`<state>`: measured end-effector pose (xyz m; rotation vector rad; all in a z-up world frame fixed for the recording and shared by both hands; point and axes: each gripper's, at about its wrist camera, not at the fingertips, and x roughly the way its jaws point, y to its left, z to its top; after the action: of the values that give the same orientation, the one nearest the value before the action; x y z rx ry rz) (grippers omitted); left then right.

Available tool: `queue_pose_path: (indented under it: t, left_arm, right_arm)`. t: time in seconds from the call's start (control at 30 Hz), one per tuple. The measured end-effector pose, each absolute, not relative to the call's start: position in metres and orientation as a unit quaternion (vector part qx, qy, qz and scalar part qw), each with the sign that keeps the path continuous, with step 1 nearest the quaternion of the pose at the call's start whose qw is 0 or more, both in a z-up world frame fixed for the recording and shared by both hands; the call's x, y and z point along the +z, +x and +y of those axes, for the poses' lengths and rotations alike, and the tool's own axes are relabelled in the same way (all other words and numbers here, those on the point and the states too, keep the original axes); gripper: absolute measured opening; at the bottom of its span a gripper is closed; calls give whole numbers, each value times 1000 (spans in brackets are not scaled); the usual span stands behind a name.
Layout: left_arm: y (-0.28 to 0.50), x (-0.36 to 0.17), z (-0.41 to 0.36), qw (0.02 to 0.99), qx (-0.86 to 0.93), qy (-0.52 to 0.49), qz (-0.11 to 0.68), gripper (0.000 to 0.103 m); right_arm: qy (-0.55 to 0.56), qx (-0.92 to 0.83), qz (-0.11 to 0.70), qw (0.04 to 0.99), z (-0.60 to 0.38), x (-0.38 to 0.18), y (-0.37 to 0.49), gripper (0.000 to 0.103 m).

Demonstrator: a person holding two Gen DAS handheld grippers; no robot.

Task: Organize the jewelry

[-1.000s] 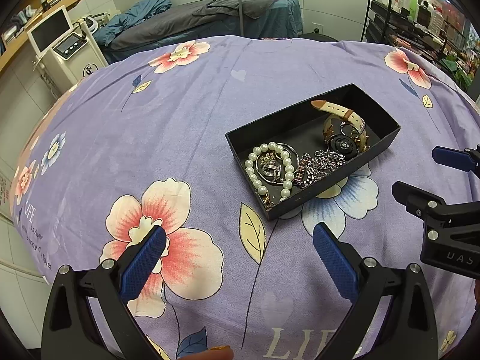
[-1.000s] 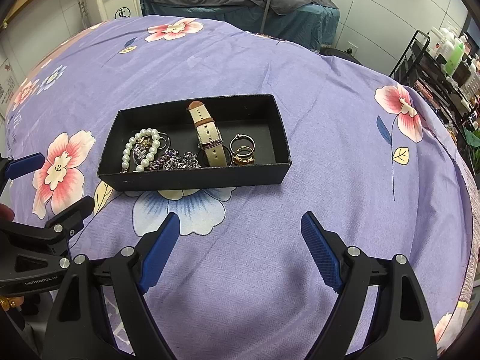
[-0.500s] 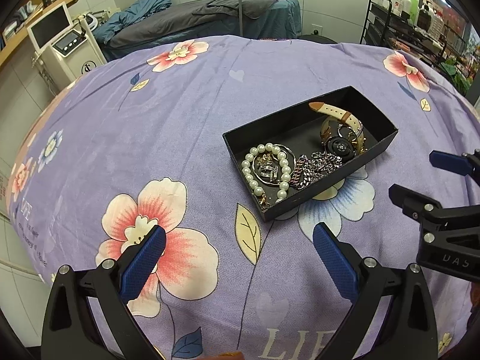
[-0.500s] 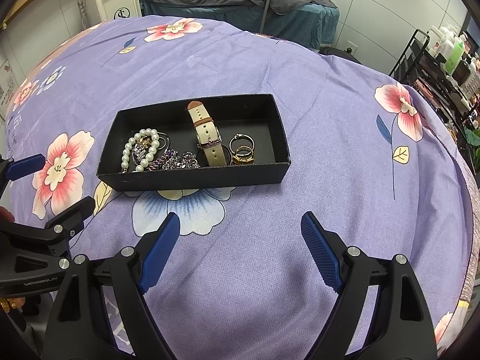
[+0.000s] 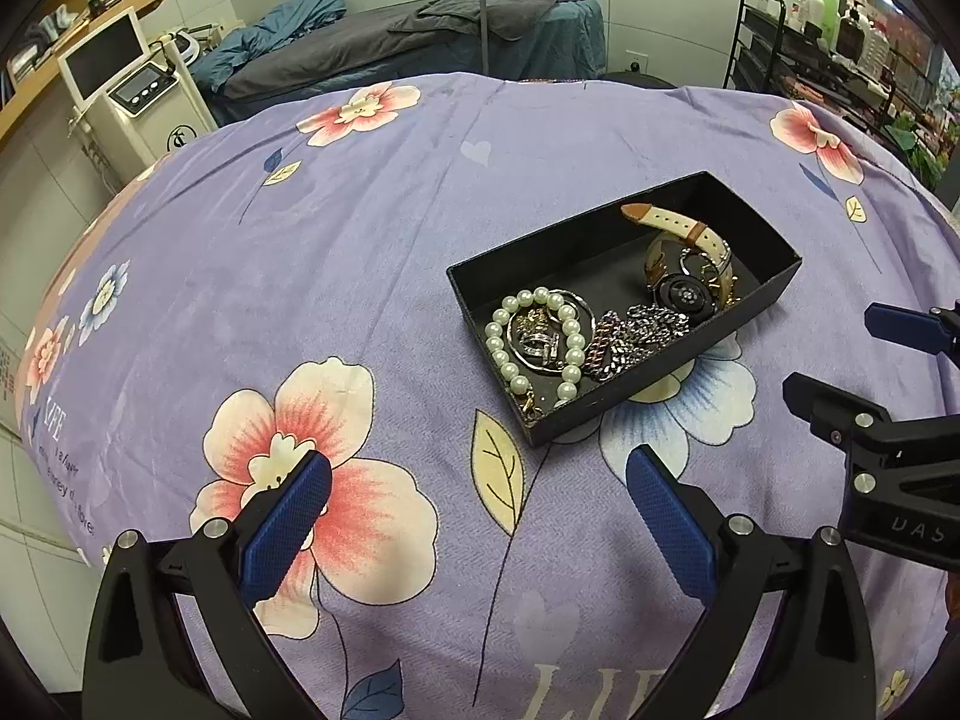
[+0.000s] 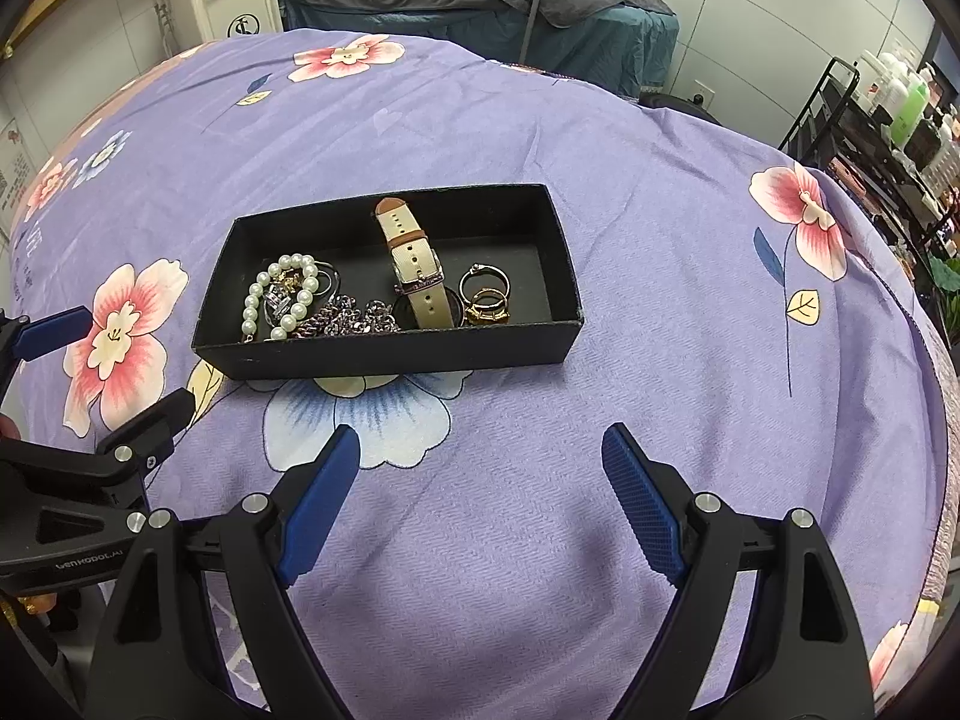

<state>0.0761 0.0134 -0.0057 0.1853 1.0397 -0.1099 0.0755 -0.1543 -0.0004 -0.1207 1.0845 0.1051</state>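
Ahead of both grippers, on the purple floral bedspread point(image 6: 540, 138), sits a shallow black tray point(image 6: 384, 354) holding all the jewelry. From the right gripper point(image 6: 480, 456), whose jaws gape wide with nothing between them, the pearl bracelet point(image 6: 282, 297) lies front-left, the chain bracelet point(image 6: 348, 319) beside it, the beige-strapped watch point(image 6: 414, 270) straight ahead, and the rings point(image 6: 486, 297) slightly right. The left gripper point(image 5: 477, 480) is likewise spread wide and empty, with the tray ahead to its right.
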Motion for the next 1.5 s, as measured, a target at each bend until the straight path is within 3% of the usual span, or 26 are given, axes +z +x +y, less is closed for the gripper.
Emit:
queue_pose_path:
  t: [1.5]
  left_arm:
    - [74,-10,14,857,-55,76,506,97]
  right_arm:
    - [-39,40,513,856,-156,-1,74,82]
